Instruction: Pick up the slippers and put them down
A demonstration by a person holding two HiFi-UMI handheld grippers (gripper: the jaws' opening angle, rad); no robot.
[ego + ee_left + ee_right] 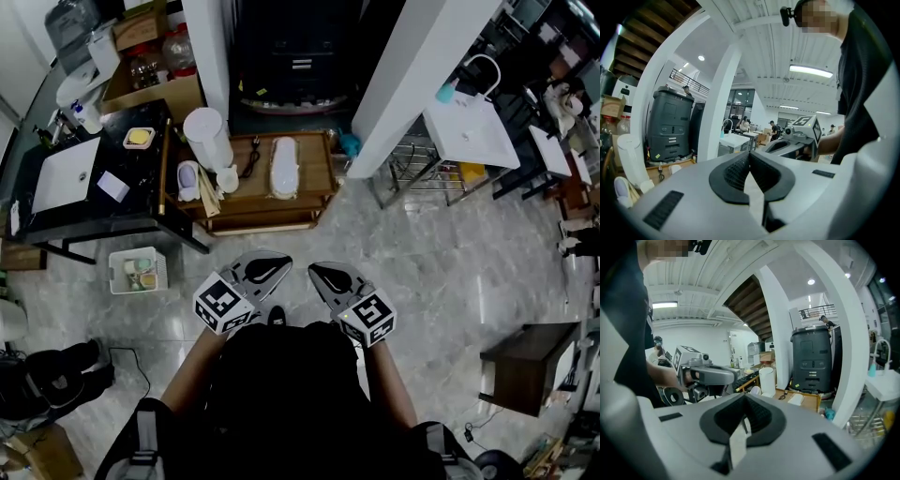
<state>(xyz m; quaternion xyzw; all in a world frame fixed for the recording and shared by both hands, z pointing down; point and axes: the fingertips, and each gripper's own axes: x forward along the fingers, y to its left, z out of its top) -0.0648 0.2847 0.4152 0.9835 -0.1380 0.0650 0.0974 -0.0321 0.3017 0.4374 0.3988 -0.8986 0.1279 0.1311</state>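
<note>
Grey marble floor [441, 272] fills a cluttered workshop seen from above, with two white pillars [412, 75] rising in the upper half of the frame. One low wooden table [314, 183] stands at upper centre, between a black table [141, 202] at left and a white sink stand [469, 127] at upper right. One white slipper [283, 167] lies flat in the middle of the wooden table. A second pale, slipper-shaped thing [188, 179] sits at the table's left end beside one tall white cylinder [207, 137], though it cannot be made out for certain. One white basket [137, 270] rests on the floor at left. At lower centre a person holds two grippers side by side, well short of the table. The left gripper [274, 264] [749, 155] and the right gripper [319, 272] [743, 398] both have their jaws pressed together with nothing between them.
</note>
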